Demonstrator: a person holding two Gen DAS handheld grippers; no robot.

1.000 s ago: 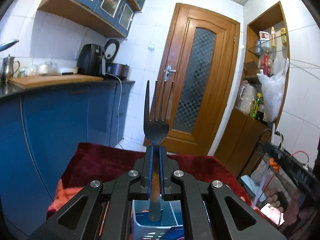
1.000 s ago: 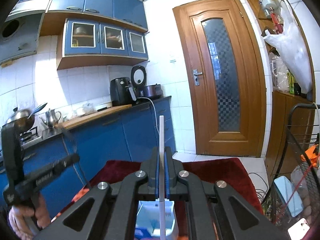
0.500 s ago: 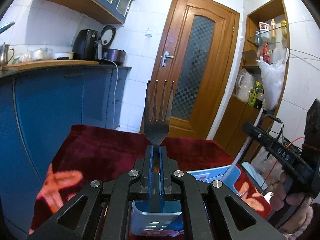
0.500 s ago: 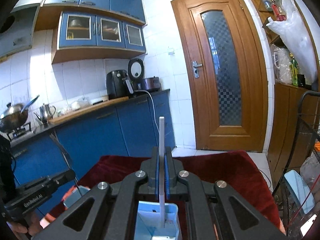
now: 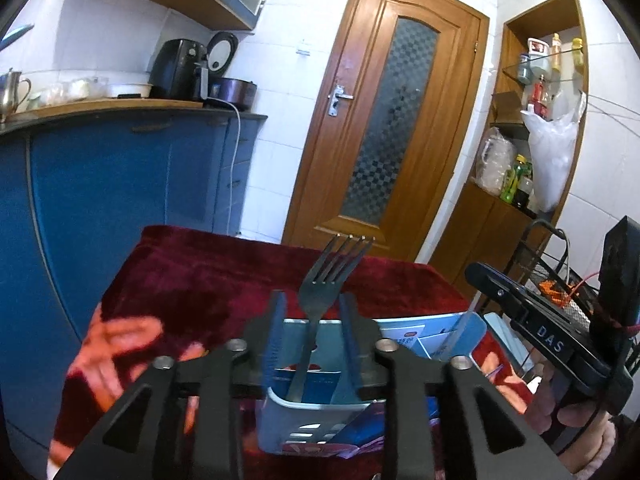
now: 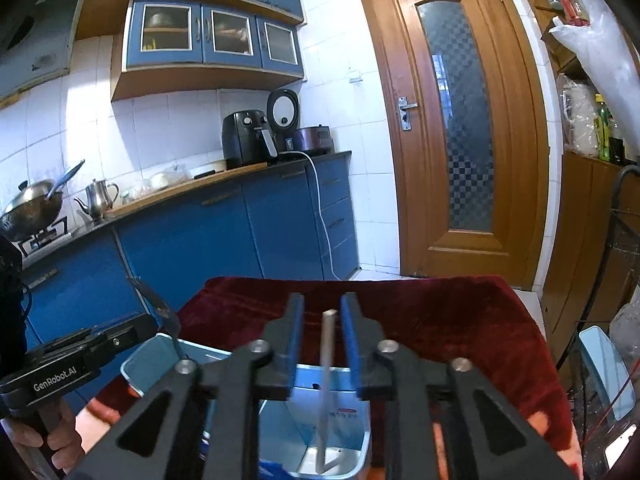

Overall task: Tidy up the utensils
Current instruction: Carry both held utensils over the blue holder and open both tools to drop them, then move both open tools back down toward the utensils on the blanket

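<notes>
The left claw (image 5: pixel 312 320) has just been opening: its blue pads now stand apart on either side of the dark metal fork (image 5: pixel 320 304), which leans free between them, tines up and tilted to the right, its handle down inside the pale blue plastic utensil caddy (image 5: pixel 304 412). The pads do not press on it, so this fork looks delivered.

The right claw (image 6: pixel 322 332) has likewise just been spreading. The slim white stick-like utensil (image 6: pixel 326 376) (a chopstick or a straw, the blur leaves it unclear) stands loose in the gap, touching neither pad as far as can be seen, its lower end resting in another compartment of the same caddy (image 6: pixel 152 356). From this view the fork (image 6: pixel 160 308) shows at the left, rising out of the caddy's far compartment.

The caddy sits on the surface draped in dark red velvet cloth (image 6: pixel 440 320). Two utensils appear sorted into their slots. What is left, by my reading, is to draw both claws back clear of the upright pieces without knocking them; no other loose utensils show on the cloth, so the job may be near its end.
</notes>
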